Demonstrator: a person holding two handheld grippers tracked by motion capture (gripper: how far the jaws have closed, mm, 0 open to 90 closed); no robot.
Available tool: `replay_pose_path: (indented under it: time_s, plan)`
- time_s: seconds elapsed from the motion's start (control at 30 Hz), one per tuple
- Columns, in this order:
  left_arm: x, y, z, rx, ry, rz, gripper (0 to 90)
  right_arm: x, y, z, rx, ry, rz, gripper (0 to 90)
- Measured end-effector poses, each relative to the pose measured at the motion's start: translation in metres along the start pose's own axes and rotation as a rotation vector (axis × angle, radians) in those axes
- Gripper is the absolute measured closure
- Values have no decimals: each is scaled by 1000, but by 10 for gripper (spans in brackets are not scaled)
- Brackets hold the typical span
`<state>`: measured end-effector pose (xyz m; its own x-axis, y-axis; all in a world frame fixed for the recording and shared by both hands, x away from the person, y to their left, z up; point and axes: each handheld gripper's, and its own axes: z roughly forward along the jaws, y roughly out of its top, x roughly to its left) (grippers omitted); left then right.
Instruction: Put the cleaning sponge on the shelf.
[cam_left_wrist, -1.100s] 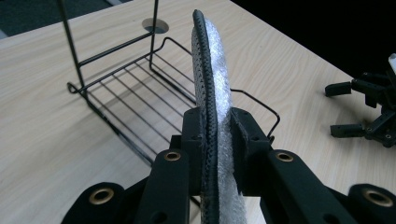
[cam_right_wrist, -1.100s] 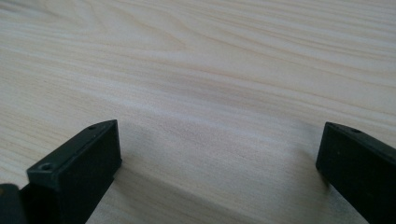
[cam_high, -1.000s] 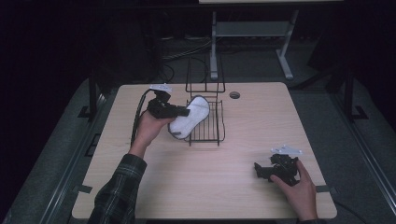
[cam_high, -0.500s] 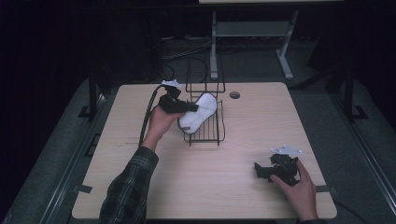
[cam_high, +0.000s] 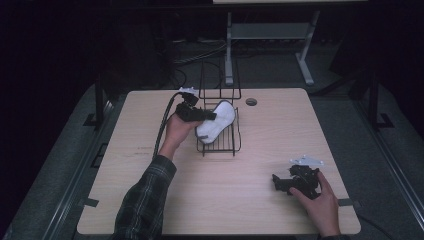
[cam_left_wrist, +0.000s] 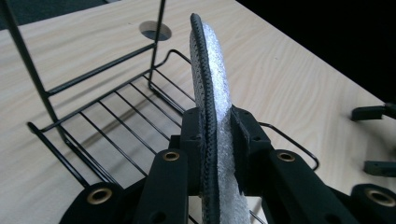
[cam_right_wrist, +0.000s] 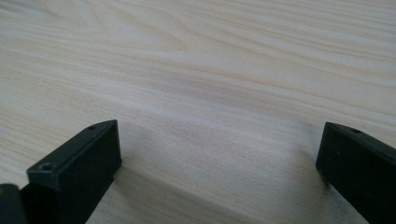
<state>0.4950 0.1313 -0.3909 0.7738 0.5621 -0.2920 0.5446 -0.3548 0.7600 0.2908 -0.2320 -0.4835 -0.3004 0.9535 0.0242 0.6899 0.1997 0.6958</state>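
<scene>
A white slipper (cam_high: 215, 122) with a dark sole edge is held over the black wire rack (cam_high: 231, 146) at the table's middle back. My left gripper (cam_high: 204, 116) is shut on it, clamping the sole; in the left gripper view the slipper (cam_left_wrist: 212, 93) stands on edge between the two jaws, above the wire rack (cam_left_wrist: 112, 130). My right gripper (cam_high: 280, 182) rests low on the table near the front right, held by a hand. In the right gripper view its jaws stand wide apart over bare wood, so my right gripper (cam_right_wrist: 219, 154) is open and empty.
The light wooden table (cam_high: 150, 200) has a round cable hole (cam_high: 251, 102) behind the rack. The rack's tall wire back (cam_high: 220, 82) rises at its far side. A metal stand (cam_high: 270, 35) is on the dark floor beyond the table.
My left gripper has carried the slipper rightward and farther back, from beside the rack's left edge to over the rack. The right gripper has stayed in place.
</scene>
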Motion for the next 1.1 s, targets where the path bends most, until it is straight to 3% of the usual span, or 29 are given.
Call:
replay_pose_path:
  time_s: [0.53, 0.77, 1.1]
  plan:
    - [12, -1, 9, 24, 80, 19, 696, 0, 0, 0, 0, 1, -1, 0]
    - [20, -4, 12, 35, 94, 10, 660, 0, 0, 0, 0, 1, -1, 0]
    - [25, -7, 16, 68, 171, 36, 590, 0, 0, 0, 0, 1, -1, 0]
